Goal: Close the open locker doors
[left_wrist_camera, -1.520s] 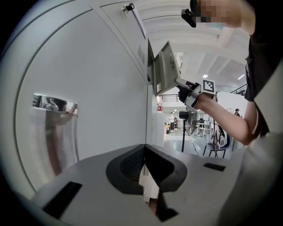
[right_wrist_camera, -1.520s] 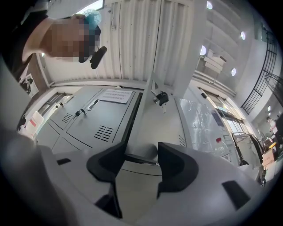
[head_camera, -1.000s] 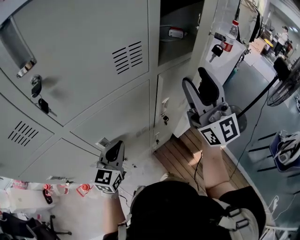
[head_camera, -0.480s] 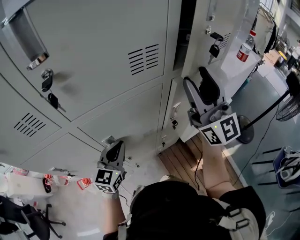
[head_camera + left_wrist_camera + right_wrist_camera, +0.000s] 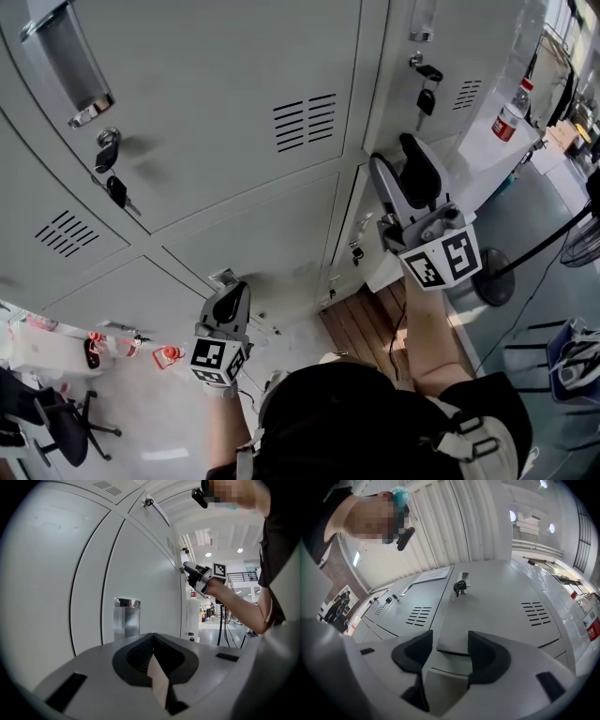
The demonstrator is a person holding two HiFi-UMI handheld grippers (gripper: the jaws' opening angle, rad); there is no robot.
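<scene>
Grey metal lockers fill the head view. The upper right locker door (image 5: 450, 56), with keys (image 5: 427, 86) hanging from its lock, lies against the frame with no dark gap showing. My right gripper (image 5: 396, 161) is open, its tips at that door's lower left corner. In the right gripper view the same door (image 5: 501, 602), its keys (image 5: 460, 587) and vent slots (image 5: 536, 612) sit just beyond the open right gripper (image 5: 449, 648). My left gripper (image 5: 230, 298) hangs low, shut and empty, near a bottom locker's recessed handle (image 5: 125, 620); the left gripper (image 5: 152, 641) shows its jaws pressed together.
The big upper left door (image 5: 216, 103) has keys (image 5: 111, 169) in its lock. Below the right gripper is a smaller door with a key (image 5: 356, 251). A wooden floor panel (image 5: 361, 323), a fan base (image 5: 492, 279), a bottle (image 5: 511, 117) and an office chair (image 5: 47, 422) surround me.
The upper right locker door has swung from wide open, interior showing, to shut against the frame. My right gripper followed it in. The left gripper has stayed put.
</scene>
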